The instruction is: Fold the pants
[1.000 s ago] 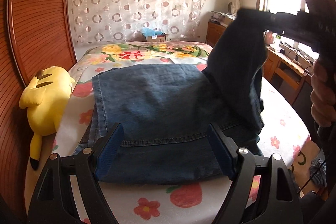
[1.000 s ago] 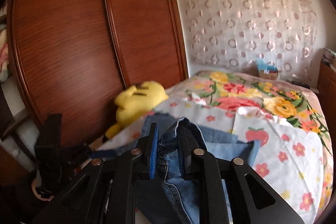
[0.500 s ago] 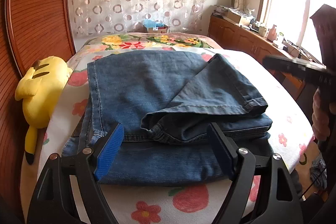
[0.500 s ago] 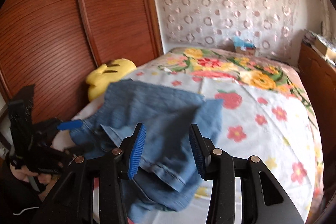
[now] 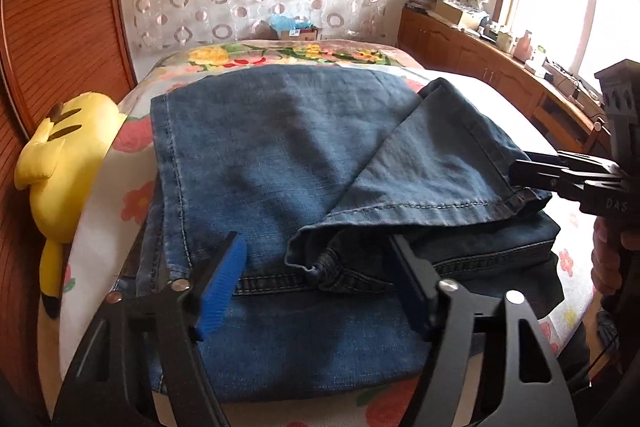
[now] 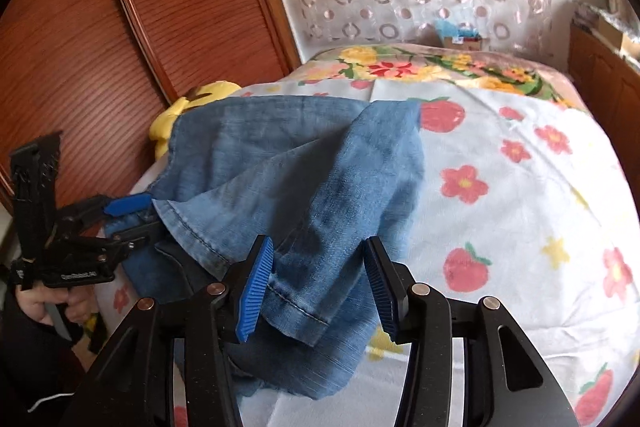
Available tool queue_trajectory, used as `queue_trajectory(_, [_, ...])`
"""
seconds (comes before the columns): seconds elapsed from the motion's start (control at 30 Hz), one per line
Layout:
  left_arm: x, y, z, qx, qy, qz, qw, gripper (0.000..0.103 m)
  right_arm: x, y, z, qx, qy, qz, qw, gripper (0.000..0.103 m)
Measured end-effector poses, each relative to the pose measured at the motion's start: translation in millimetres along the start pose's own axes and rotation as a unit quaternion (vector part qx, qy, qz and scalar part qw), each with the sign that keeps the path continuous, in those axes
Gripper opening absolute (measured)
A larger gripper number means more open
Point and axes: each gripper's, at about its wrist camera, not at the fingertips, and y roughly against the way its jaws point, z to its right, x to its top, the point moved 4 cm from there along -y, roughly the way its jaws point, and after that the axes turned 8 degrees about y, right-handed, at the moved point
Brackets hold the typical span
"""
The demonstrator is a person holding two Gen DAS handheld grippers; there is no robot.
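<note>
- The blue denim pants lay folded on the floral-sheeted bed.
- The left gripper was spread wide above the pants, holding nothing.
- The right gripper was spread around the hem, not pinching it.

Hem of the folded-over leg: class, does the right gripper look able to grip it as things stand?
Probably yes. The right gripper is open with the hem lying between its fingers, and nothing covers that corner of the jeans.

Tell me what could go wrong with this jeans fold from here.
The folded-over leg lies diagonally across the jeans, so the fold may end up crooked. Its hem sits between the open right tool fingers and could snag. The jeans' near edge is close to the bed's edge and might slip off.
</note>
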Motion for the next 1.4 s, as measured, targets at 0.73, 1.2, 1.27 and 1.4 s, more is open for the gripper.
queue_trajectory(0.73, [8.3,86.4,16.4,-0.05,-0.025,0.078,0.9954,0.003,150.9,31.3,-33.0,0.085,0.08,0.068,0.991,0.003])
queue_trajectory(1.2, [-19.6,62.7,-55.9,0.024,0.031,0.029,0.9988,0.003,193.4,-105.8,-49.1,0.09,0.104,-0.031,0.99,0.012])
queue_trajectory(1.27, [-23.8,58.2,-61.1,0.024,0.039,0.024,0.9987,0.003,192.5,-115.3,-55.6,0.086,0.106,-0.032,0.99,0.024])
queue_trajectory(1.4, [-25.9,56.2,-63.0,0.023,0.044,0.021,0.9986,0.003,193.8,-93.8,-55.1,0.076,0.125,0.006,0.989,0.051])
